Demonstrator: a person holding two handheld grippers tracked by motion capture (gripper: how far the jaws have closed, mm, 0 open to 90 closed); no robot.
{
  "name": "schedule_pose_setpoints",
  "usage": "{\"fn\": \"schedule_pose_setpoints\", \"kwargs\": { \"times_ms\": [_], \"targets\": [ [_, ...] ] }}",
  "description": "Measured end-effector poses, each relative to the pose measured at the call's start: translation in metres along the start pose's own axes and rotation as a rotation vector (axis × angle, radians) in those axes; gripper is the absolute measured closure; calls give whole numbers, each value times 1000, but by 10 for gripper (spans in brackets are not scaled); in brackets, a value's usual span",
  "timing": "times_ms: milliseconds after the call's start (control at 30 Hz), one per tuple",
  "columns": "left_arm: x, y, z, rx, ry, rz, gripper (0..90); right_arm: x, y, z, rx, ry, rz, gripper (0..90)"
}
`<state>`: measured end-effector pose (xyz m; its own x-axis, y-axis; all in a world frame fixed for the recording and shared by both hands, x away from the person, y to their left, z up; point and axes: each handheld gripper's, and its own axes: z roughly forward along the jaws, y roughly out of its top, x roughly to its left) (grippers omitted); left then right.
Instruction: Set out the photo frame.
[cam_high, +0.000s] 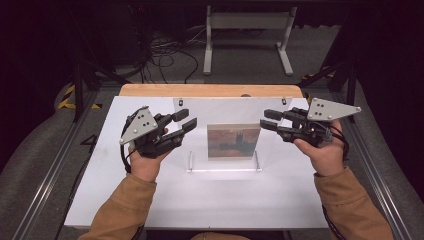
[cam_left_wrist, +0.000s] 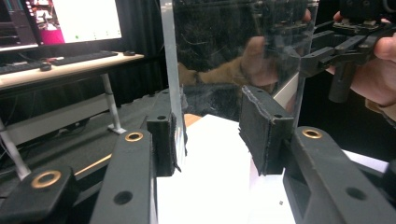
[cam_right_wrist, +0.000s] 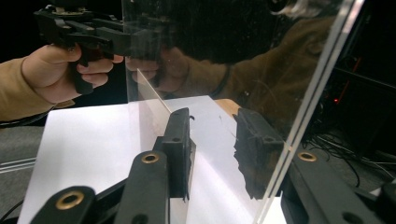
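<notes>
Left claw (cam_high: 186, 120) and right claw (cam_high: 267, 119) in high view: both jaws apart, each at one side edge of the clear acrylic panel (cam_high: 225, 112) standing upright mid-desk (cam_high: 150, 200), picture card (cam_high: 233, 141) at its base. Not gripping yet.

Left gripper view: left claw (cam_left_wrist: 219, 135) jaws apart, straddling the acrylic panel (cam_left_wrist: 233, 56) edge; one pad looks touching or just beside it, other pad clear. Right claw (cam_left_wrist: 345, 46) visible at far edge.

Right gripper view: right claw (cam_right_wrist: 219, 140) jaws apart, acrylic panel (cam_right_wrist: 224, 56) edge between them.

Risk: uneven closing or one-sided push could tip the panel or slide it off its base; smooth acrylic may slip in the pads.
</notes>
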<state>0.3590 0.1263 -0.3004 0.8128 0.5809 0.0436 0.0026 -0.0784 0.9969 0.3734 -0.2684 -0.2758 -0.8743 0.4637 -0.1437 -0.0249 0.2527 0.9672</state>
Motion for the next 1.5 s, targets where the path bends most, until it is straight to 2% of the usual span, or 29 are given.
{"fn": "schedule_pose_setpoints", "kwargs": {
  "times_ms": [133,400,500,633,800,933,1033,1067,1133,1167,1233,1300,1500],
  "targets": [
    [3,-2,5,23,22,17,555,0,-2,3,-3,-40,-9,599],
    [8,-10,13,45,37,-27,531,2,-11,18,43,-113,2,490],
    [11,-13,15,60,42,-28,520,0,-13,20,42,-116,11,459],
    [15,-20,17,74,51,-62,502,-3,-19,25,48,-129,28,386],
    [16,-23,18,89,53,-63,491,-4,-22,26,47,-134,46,340],
    [15,-23,20,97,53,-63,447,-5,-24,26,47,-142,59,280],
    [14,-24,20,113,45,-66,374,-6,-24,24,50,-146,61,256],
    [14,-24,19,119,42,-71,341,-6,-25,23,52,-148,63,251],
    [12,-23,15,137,54,-55,286,-5,-25,19,61,-151,76,234],
    [11,-23,12,147,63,-39,268,-5,-26,16,60,-154,76,233],
    [11,-23,7,158,70,-34,249,-4,-26,13,62,-157,76,231],
    [11,-23,-2,162,67,-53,212,-3,-28,4,73,-172,76,216],
    [10,-24,-29,205,90,-64,184,4,-36,-25,113,-198,90,202]
  ]
}}
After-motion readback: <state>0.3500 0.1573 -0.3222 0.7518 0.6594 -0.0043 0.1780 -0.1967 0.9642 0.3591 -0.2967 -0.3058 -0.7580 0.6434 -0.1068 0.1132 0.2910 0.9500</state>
